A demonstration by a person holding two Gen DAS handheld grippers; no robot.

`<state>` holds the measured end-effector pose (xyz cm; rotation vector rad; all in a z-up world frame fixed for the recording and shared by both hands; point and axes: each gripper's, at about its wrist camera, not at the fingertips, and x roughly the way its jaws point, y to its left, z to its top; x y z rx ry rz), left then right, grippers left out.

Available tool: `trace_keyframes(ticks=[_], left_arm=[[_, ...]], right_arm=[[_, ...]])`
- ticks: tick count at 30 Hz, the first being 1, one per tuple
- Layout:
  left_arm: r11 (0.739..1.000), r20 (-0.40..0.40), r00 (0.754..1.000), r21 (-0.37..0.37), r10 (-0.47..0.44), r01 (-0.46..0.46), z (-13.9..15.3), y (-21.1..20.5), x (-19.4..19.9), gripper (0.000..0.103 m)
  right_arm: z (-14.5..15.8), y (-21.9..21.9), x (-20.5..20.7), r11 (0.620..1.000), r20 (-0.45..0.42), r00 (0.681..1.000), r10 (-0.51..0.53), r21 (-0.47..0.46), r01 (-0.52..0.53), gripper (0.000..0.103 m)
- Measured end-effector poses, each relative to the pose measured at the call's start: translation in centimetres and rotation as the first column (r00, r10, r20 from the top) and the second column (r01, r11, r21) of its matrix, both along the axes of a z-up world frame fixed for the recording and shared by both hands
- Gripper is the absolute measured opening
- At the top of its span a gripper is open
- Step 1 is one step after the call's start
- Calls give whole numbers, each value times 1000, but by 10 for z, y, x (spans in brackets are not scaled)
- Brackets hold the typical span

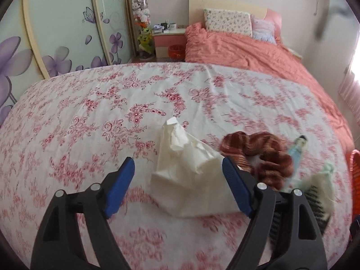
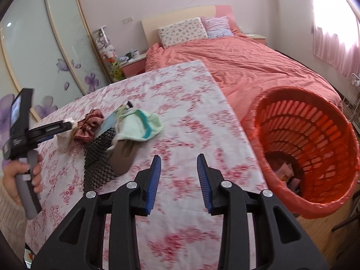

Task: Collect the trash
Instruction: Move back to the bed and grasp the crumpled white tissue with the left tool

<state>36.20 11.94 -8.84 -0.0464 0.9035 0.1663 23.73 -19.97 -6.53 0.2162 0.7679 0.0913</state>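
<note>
The orange basket (image 2: 310,148) hangs off the right edge of the bench (image 2: 191,135), tipped toward us, and there are already a few scraps lying in the bottom of it, so some of the collecting looks done. Plenty is left, though. Over on the flowered cloth a crumpled white tissue (image 1: 186,173) lies right in front of the left claw (image 1: 178,186), whose blue pads stand spread wide on either side of it, not pressing on it yet; the paper sits between them, unheld. Just beside the tissue there's a reddish-brown scrunchie (image 1: 261,155), a small light-blue tube (image 1: 298,148), a pale green cloth (image 2: 140,123), a strip of black mesh mat (image 2: 99,155) and a brown piece (image 2: 123,157) tucked under the cloth, all bunched in one heap. Which of those count as trash I can't say for sure; the tissue is the obvious one. The right claw (image 2: 178,182) hovers over bare cloth near the basket, pads partly apart with nothing between them. My read: the job is in its middle stretch, the tissue is the piece in hand, and the heap is yet to be sorted.
</note>
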Motion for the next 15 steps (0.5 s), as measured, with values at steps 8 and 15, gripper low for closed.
trace_keyframes(ticks=[8,15], left_arm=[[998,-47,997,31,-56,57,-17,8,-16,40],[996,-53,999,92,-2,7,-16,54,-60,41]], right_arm=[[4,34,2,997,7,997,78,29,-78,34],[1,87,7,980,4,980,199,21,-199,34]])
